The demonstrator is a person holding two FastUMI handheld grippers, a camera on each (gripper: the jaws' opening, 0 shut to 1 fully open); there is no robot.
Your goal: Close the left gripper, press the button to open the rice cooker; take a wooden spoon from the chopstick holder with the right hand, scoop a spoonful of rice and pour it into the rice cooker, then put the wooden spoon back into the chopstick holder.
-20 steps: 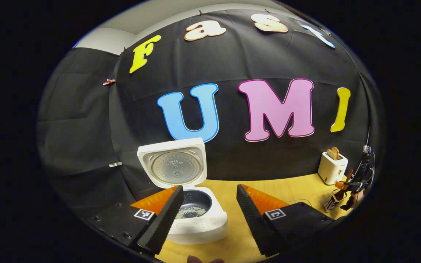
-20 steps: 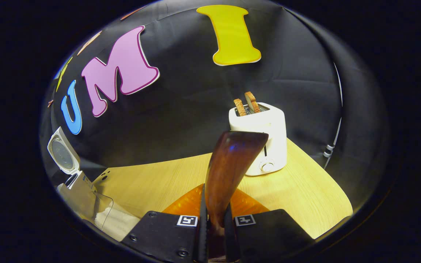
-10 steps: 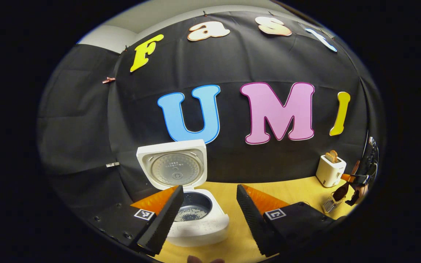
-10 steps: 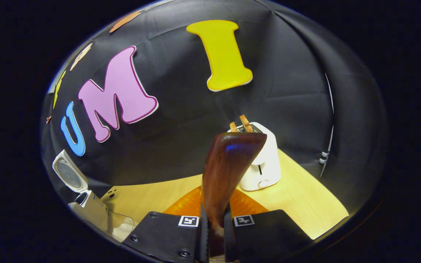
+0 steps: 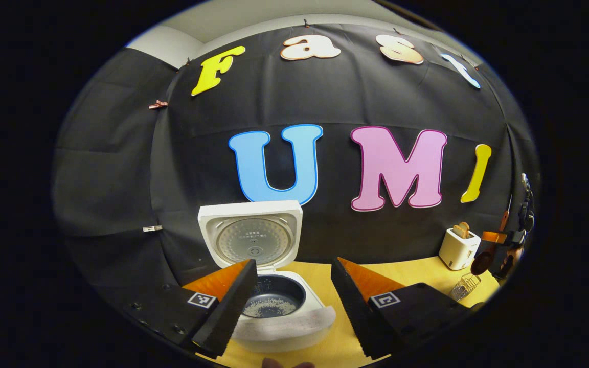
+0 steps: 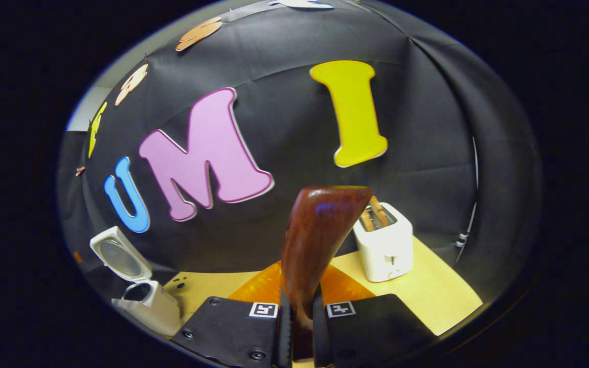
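The rice cooker (image 5: 274, 301) is already opened, with rice seen in its pot; the wooden spoon (image 6: 317, 240) is clamped in the right gripper (image 6: 302, 327) above the chopstick holder (image 5: 462, 289); the left gripper (image 5: 292, 301) is held wide open and empty; returning the spoon is judged left.

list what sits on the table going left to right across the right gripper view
rice cooker with its lid up → wooden spoon gripped in the right gripper → toaster with two slices of toast in its slots
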